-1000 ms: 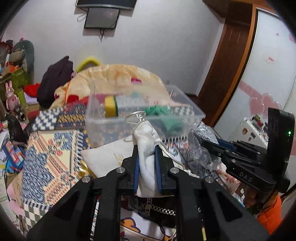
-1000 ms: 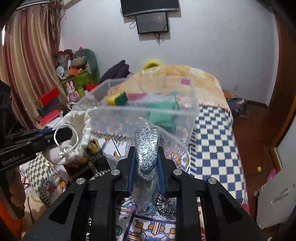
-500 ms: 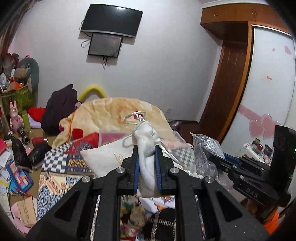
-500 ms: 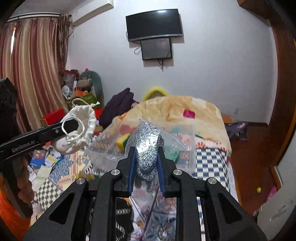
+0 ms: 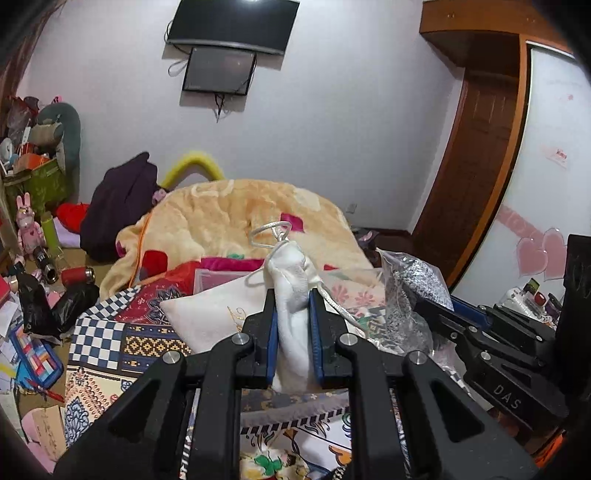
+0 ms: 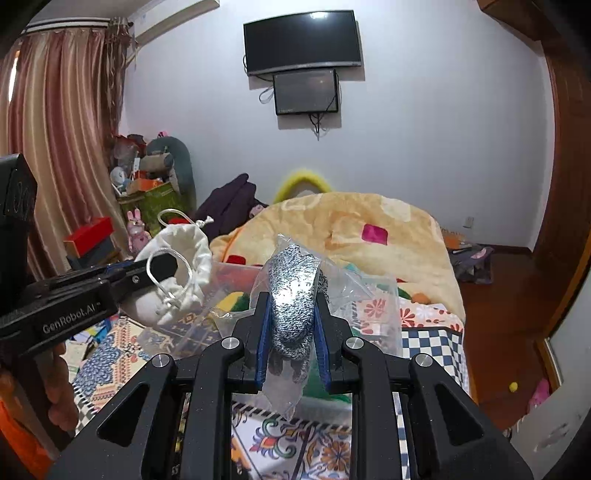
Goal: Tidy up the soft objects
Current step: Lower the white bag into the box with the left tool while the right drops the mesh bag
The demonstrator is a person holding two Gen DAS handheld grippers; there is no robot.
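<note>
Pinching a white drawstring pouch [image 5: 291,295], the left gripper [image 5: 291,317] is clamped tight. Beside it, the right gripper [image 6: 291,317] squeezes a bagged grey knit item [image 6: 293,295] above the patterned bed cover [image 6: 325,446].

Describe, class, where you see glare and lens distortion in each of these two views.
Left wrist view: the wardrobe edge bows into a curve, corners go black, and the television shows a bright reflection. Right wrist view: glare whitens the plastic bag in the right tool; curtain and walls bend.
</note>
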